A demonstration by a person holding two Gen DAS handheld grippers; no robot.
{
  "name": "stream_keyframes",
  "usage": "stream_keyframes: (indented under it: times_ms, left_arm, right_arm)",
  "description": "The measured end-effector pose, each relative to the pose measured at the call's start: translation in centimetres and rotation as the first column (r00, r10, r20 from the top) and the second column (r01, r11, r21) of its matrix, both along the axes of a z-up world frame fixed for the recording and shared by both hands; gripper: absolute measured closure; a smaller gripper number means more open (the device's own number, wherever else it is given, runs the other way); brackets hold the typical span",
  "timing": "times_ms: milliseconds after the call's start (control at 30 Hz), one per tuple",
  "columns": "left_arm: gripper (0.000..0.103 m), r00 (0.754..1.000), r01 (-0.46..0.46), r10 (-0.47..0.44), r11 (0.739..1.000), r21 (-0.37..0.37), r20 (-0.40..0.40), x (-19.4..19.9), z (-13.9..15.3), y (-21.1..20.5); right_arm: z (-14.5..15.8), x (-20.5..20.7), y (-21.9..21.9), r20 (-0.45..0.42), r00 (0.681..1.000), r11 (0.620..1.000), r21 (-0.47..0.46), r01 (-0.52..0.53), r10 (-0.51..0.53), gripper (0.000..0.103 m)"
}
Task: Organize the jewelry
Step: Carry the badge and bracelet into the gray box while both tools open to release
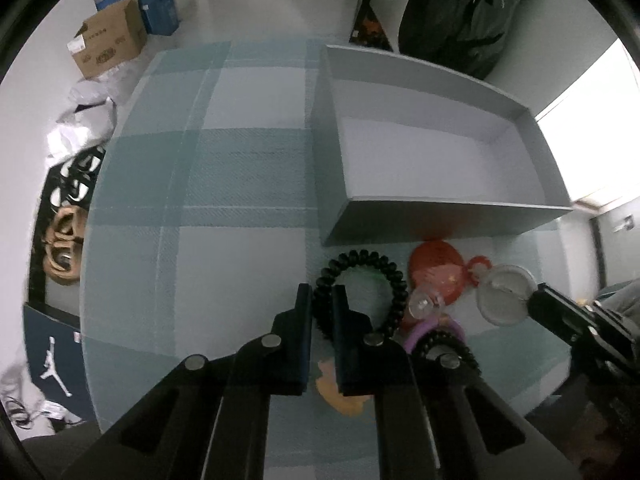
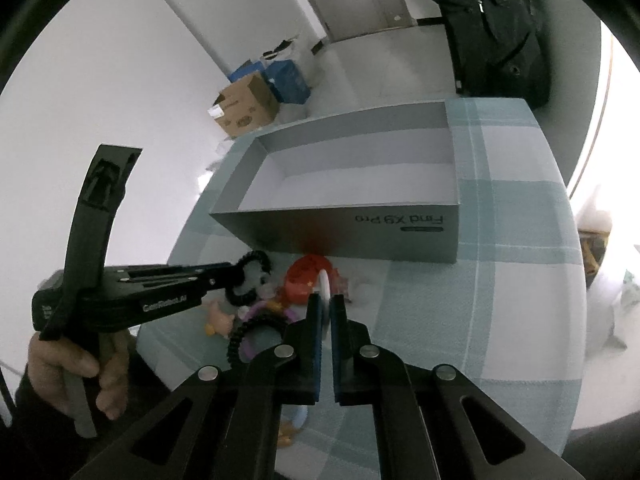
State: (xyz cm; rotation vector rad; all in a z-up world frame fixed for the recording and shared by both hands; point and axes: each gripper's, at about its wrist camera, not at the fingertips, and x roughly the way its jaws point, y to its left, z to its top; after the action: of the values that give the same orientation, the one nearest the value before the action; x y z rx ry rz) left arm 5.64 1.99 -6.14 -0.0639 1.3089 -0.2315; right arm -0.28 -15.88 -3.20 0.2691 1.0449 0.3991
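Both grippers closed on jewelry beside the empty gray box (image 1: 440, 152).

Left wrist view: the left gripper (image 1: 322, 300) pinches one side of the black coil bracelet (image 1: 360, 292) lying on the tablecloth; springy, light, likely stretchy. Right wrist view: the right gripper (image 2: 326, 312) clamps the white round disc (image 2: 325, 284) edge-on; thin, probably slippery.

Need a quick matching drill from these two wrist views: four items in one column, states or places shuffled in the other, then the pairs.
Items:
1. black spiral bracelet
2. white round disc
3. grey box
4. red ornament

States:
A. open, nothing visible inside
B. pinched by the left gripper
C. lying on the cloth just in front of the box
D. held edge-on by the right gripper

Pairs: 1-B, 2-D, 3-A, 4-C
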Motion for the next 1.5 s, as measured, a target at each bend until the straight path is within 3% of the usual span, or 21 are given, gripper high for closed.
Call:
stream_keyframes:
  times_ms: [200,700,900,1067,1333,1500]
  left_arm:
    - [0.098,1.000,-0.026,0.027,0.998,-0.056,0.010,-1.3,1.0,1.1]
    - [0.098,0.990,-0.044,0.065,0.987,-0.156,0.128,-2.5,6.0,1.6]
    - [0.098,0.982,0.025,0.003,0.989,-0.147,0.187,0.5,8.2,0.3]
    - [0.098,0.978,0.089,-0.061,0.986,-0.139,0.199,3.5,8.1,-1.3]
    - [0.098,0.983,0.099,-0.076,0.986,-0.133,0.166,6.6,6.1,-2.3]
    - [0.098,0.985,0.101,-0.081,0.986,-0.130,0.152,7.0,5.2,-2.4]
  right_arm:
    - [1.4,-0.9,-0.4,0.048,0.999,0.997,0.070,-0.007,0.004,0.100]
    - [6.0,-0.8,-1.3,0.139,0.990,0.978,0.210,-0.013,-0.017,0.100]
    - [8.3,2.0,-2.1,0.153,0.988,0.981,0.194,-0.011,-0.019,0.100]
    - [9.7,5.5,-2.0,0.171,0.985,0.992,0.124,-0.028,0.007,0.100]
    - [7.9,8.8,-2.3,0.145,0.989,0.996,0.084,-0.041,0.028,0.100]
    - [4.7,10.0,-2.9,0.039,0.999,0.994,0.105,0.001,-0.005,0.100]
